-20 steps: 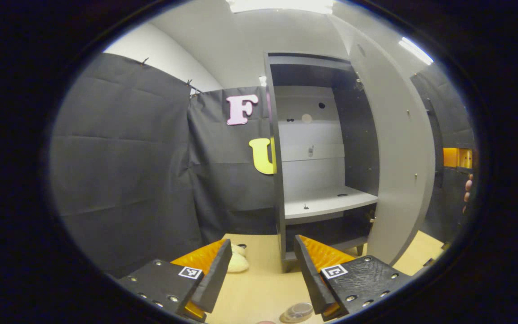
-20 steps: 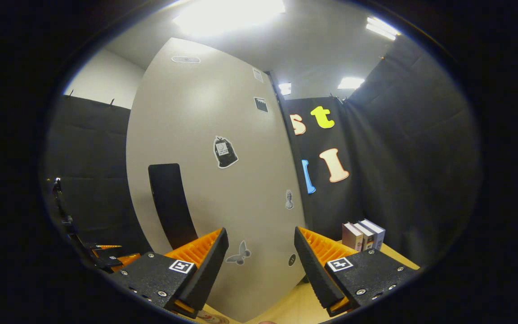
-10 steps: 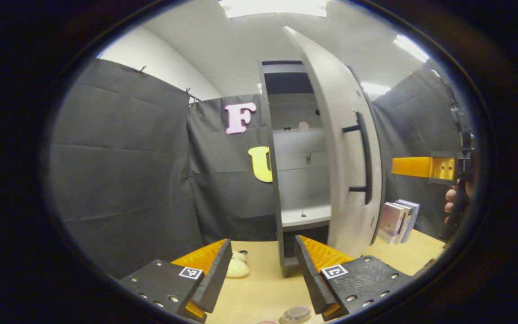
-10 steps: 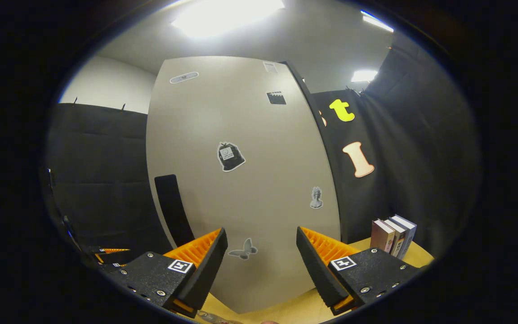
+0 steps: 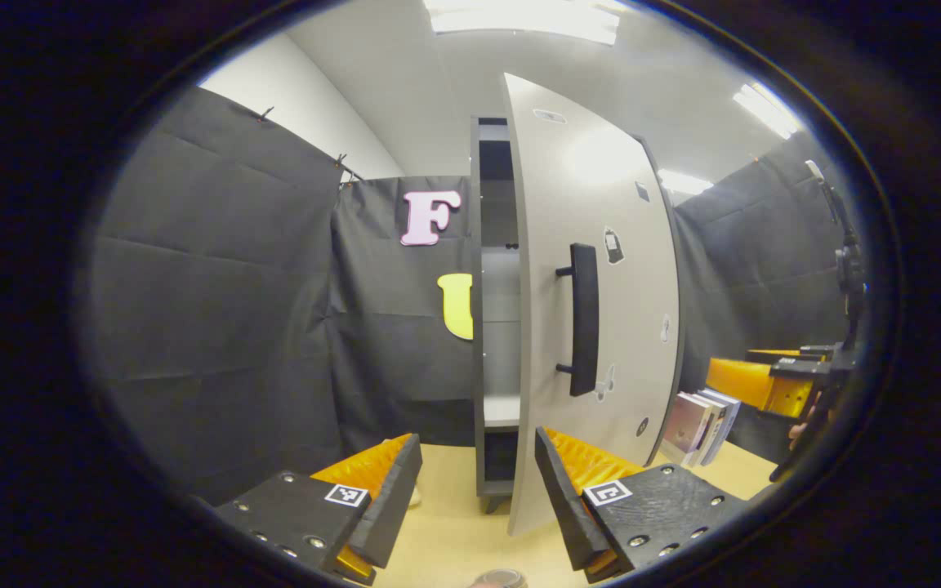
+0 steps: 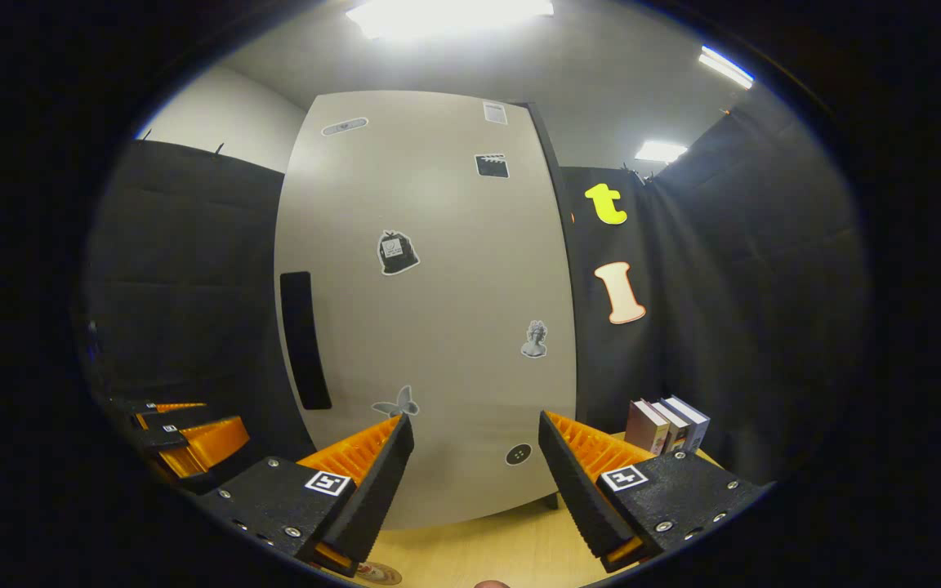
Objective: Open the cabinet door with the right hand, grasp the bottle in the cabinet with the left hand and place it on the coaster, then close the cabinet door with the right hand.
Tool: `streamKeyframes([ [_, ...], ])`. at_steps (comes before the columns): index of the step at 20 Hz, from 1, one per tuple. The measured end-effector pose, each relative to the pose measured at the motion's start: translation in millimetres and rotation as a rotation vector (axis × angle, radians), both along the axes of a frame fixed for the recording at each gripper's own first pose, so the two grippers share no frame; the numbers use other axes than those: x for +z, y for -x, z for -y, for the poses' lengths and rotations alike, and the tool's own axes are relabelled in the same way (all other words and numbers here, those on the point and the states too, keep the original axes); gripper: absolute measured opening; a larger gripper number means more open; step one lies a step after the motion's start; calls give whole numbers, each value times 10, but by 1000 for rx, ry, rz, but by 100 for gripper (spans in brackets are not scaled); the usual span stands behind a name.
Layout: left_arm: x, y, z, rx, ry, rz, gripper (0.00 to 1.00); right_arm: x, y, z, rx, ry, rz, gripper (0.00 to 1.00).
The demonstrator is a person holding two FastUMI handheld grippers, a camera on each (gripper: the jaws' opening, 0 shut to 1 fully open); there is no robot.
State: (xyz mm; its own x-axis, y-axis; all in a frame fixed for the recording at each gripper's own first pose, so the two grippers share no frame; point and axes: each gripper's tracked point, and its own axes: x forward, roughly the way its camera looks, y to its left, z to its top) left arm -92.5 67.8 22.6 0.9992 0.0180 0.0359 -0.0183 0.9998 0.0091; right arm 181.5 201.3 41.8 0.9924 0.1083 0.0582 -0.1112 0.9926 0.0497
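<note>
Door [image 5: 593, 269] was nearly shut, just a slit of cabinet [image 5: 491, 327] showing. Both grippers, left [image 5: 477, 498] and right [image 6: 474, 482], hung open and empty, off the handle [image 5: 583, 318]. Bottle [image 5: 503, 579] sat at the bench's near edge. Door could bounce back ajar with nobody pushing.

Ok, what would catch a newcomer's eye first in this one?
The tall pale cabinet door, dotted with stickers, stands in the middle of the right gripper view, its dark handle prominent in the left gripper view. There a narrow gap beside it exposes the cabinet interior. Both grippers, left and right, are open, holding nothing.
</note>
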Motion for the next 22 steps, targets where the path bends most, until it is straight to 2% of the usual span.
streamKeyframes([
  [1, 23, -39, 30, -4, -3, 2, 80, -13, -12, -26, -7, 29, -2, 95],
  [2, 12, -69, 56, -11, -2, 1, 80, -11, -9, -53, -12, 51, 3, 95],
  [3, 23, -53, 63, -16, 1, 3, 84, 8, -7, -112, -4, 64, 14, 95],
  [6, 106, -15, 77, -15, 10, 15, 84, 122, 100, -249, 11, 93, 66, 96],
  [8, 137, -17, 87, -6, 12, 18, 75, 193, 148, -335, 21, 94, 89, 95],
  [10, 171, -43, 150, -24, 29, 16, 85, 214, 151, -367, 20, 99, 93, 95],
  [15, 235, -48, 132, -11, -8, 28, 85, 148, 100, -378, 29, 76, 67, 96],
  [16, 246, -35, 121, -9, -12, 28, 80, 127, 96, -374, 30, 83, 61, 96],
  [17, 246, -35, 111, -6, -15, 27, 85, 109, 83, -393, 42, 87, 54, 96],
  [20, 263, -3, 95, -2, -10, 28, 85, 78, 56, -402, 49, 89, 29, 96],
  [21, 274, -7, 90, -3, -9, 31, 80, 78, 53, -396, 47, 87, 26, 96],
  [22, 284, -5, 103, -4, -11, 33, 80, 82, 53, -396, 47, 84, 25, 96],
])
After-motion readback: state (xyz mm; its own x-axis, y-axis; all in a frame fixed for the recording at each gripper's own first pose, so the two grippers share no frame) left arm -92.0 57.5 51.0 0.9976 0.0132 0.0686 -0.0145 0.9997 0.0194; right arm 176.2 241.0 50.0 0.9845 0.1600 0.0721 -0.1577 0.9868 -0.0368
